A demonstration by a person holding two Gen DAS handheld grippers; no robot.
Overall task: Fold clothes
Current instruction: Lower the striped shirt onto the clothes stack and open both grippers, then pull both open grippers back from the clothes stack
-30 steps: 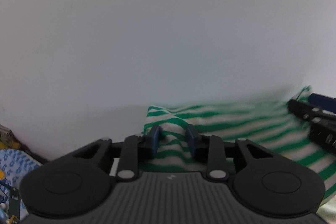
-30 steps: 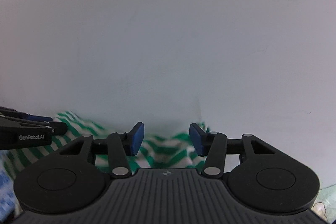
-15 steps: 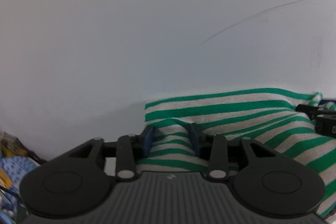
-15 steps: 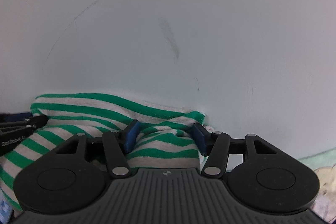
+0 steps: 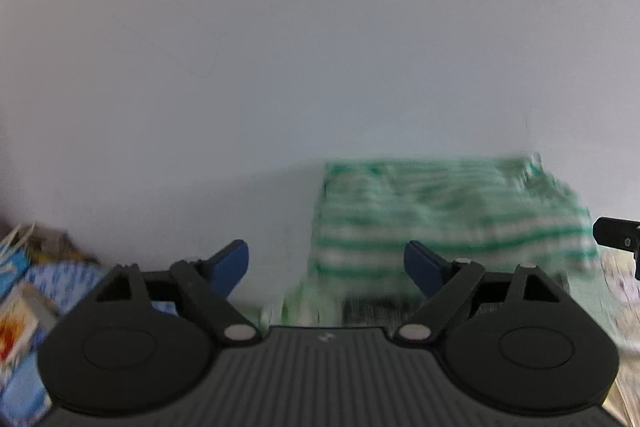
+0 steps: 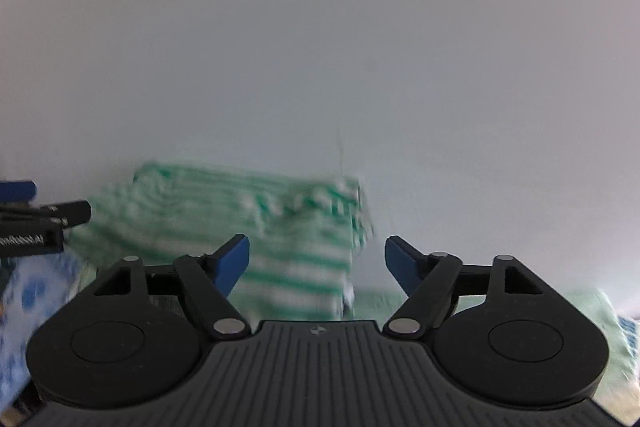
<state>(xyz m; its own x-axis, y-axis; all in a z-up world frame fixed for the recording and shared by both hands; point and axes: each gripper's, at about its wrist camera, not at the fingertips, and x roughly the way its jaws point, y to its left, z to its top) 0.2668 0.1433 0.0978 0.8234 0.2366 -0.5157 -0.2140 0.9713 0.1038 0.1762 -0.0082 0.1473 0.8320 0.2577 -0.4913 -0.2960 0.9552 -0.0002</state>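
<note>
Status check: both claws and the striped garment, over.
Left claw and right claw just opened, nothing between the pads. Green-striped garment released, lying folded on the white table. Nothing in the way.

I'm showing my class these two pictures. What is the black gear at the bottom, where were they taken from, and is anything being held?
No robot: a person carries a hand-held two-finger gripper in each hand, each with a camera looking along its blue-tipped fingers. One picture shows the left gripper, the other the right gripper. Both have just been opening and stand open, holding nothing. Ahead, on the pale grey surface, lies the folded green-and-white striped garment, blurred. Blue patterned cloth lies at the side.
</note>
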